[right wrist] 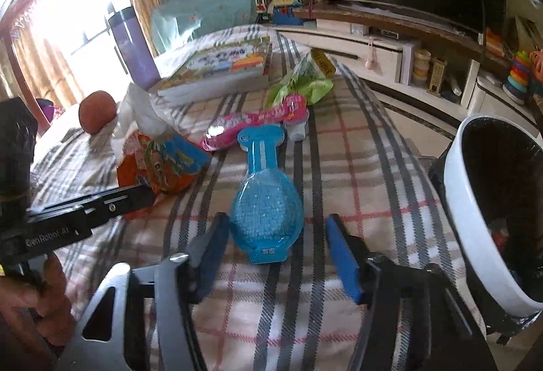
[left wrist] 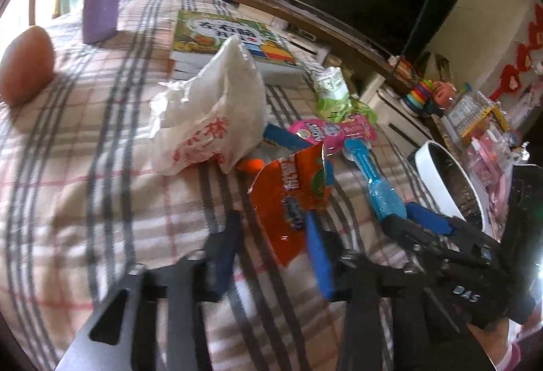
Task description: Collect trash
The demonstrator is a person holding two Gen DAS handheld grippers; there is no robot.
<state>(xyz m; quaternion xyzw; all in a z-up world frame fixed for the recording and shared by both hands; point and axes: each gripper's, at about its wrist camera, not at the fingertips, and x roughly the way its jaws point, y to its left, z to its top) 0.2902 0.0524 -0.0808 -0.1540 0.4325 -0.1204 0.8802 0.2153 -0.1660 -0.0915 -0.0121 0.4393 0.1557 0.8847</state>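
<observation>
Two grippers: both spread wide, neither holding anything.
Bin (right wrist: 475, 235): white, black-lined, right of the right gripper's fingers, beside the plaid bed.
Orange wrapper (left wrist: 288, 201): torn, lying between the left gripper (left wrist: 271, 255) fingers, nearer the right blue pad, long axis running ahead along them.
Blue packet (right wrist: 266, 204): bulb end just between the right gripper (right wrist: 275, 255) fingertips, neck pointing straight ahead; this gripper is nearer it.
</observation>
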